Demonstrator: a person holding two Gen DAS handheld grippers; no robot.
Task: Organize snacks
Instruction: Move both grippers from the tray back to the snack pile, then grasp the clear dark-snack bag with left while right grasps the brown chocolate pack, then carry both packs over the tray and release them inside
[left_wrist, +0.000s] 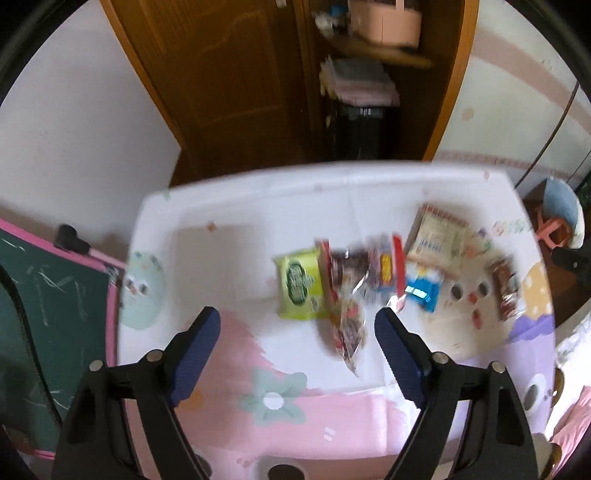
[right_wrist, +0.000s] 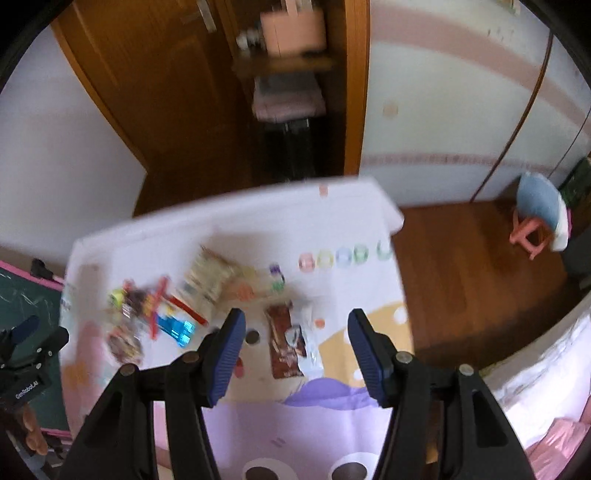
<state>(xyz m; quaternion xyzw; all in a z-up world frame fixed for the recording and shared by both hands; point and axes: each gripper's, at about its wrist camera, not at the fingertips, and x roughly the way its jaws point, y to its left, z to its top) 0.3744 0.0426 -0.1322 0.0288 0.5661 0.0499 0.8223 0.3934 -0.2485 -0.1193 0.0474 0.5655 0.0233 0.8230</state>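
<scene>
**Both claws spread above a scatter of snacks**

The left gripper (left_wrist: 297, 325) hangs over the table (left_wrist: 221, 206) with its blue pads wide apart and nothing between them. Just beyond its fingers lie a green pack (left_wrist: 300, 282), a clear bag (left_wrist: 345, 295) of dark pieces with red edges, a red-and-yellow pack (left_wrist: 386, 269), a blue pack (left_wrist: 423, 291) and a beige bag (left_wrist: 437, 236); several of these overlap. A brown pack (left_wrist: 506, 291) sits apart, toward the right edge.

The right gripper (right_wrist: 295, 341) is likewise spread and empty, poised over the brown pack (right_wrist: 284, 343), which lies flat beside a crumpled clear wrapper (right_wrist: 308, 332). The main cluster is well to its left. At the left edge of the right wrist view the other gripper's black body carries white lettering that reads roughly "GenRobot.AI".

Printing on the snack packs is too blurred to read. The table's cloth shows pastel cartoon shapes.
</scene>
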